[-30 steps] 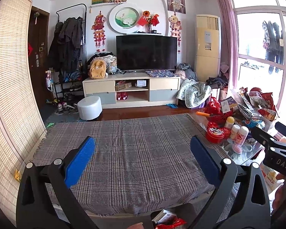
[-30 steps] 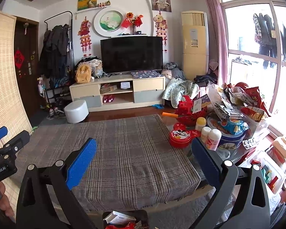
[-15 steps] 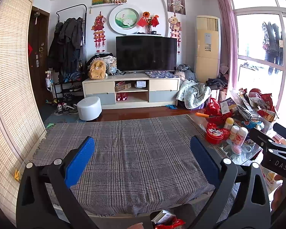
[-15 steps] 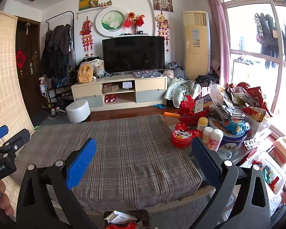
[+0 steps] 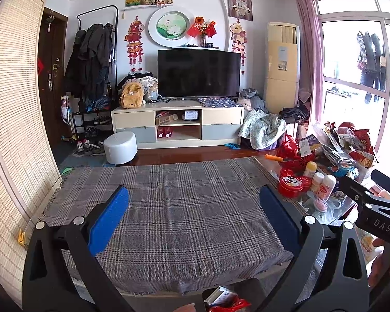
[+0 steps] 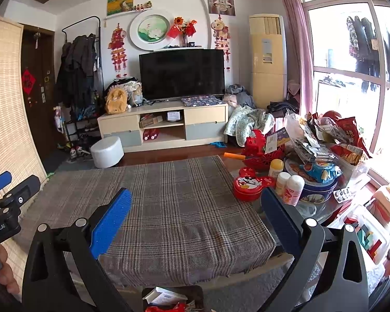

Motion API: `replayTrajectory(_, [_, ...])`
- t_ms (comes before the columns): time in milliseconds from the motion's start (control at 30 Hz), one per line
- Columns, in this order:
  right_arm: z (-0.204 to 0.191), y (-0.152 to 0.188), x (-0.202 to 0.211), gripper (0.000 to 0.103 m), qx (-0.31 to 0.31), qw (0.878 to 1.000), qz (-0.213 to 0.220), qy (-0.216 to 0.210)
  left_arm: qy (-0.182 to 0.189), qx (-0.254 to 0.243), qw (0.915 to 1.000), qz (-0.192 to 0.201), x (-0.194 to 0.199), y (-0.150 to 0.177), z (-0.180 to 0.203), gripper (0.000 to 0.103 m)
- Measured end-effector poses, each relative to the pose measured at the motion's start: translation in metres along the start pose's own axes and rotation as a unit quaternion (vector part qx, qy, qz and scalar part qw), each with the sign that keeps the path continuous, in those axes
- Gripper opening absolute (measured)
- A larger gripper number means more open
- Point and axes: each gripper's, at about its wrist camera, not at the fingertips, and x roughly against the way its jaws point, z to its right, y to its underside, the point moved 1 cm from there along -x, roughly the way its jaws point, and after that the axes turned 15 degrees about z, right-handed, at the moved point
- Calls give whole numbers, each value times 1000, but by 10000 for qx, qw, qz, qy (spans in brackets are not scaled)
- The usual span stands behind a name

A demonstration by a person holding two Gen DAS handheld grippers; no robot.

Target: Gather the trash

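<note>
Sunlight from the big window falls across a low table covered by a grey plaid cloth [image 5: 184, 208], and the cloth itself carries nothing at all. Both tools hover over the near edge, level with each other: the left gripper [image 5: 192, 205] and the right gripper [image 6: 195, 205] each have their blue pads spread wide with nothing between them. What looks like the trash already gathered, white paper and a red wrapper, sits in a dark bin [image 6: 173, 299] below the near edge, between the two tools.

All that remains on the table crowds its right edge, beyond the cloth: a red tin [image 6: 247, 186], small white bottles [image 6: 290, 186], a blue cookie tin [image 6: 316, 189] and a heap of snack bags [image 6: 332, 140]. As I see it, the danger lies there. Whether any of that is rubbish cannot be judged from where I stand, so a wrong pick seems likely. The bottles stand upright and close together; a wide-open pad swung in from the left could topple one into the next. The bags are piled loosely, and tugging one might bring others sliding off the right edge.

Compared with a second ago, almost nothing differs: same spread, same bare cloth, only a slight drift in the views.
</note>
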Motion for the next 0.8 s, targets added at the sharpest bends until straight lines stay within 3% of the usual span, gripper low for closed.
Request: replayTrajectory(800, [-1, 1, 0, 100, -9, 10000, -11, -6, 77, 17, 10000, -20, -1, 1, 1, 95])
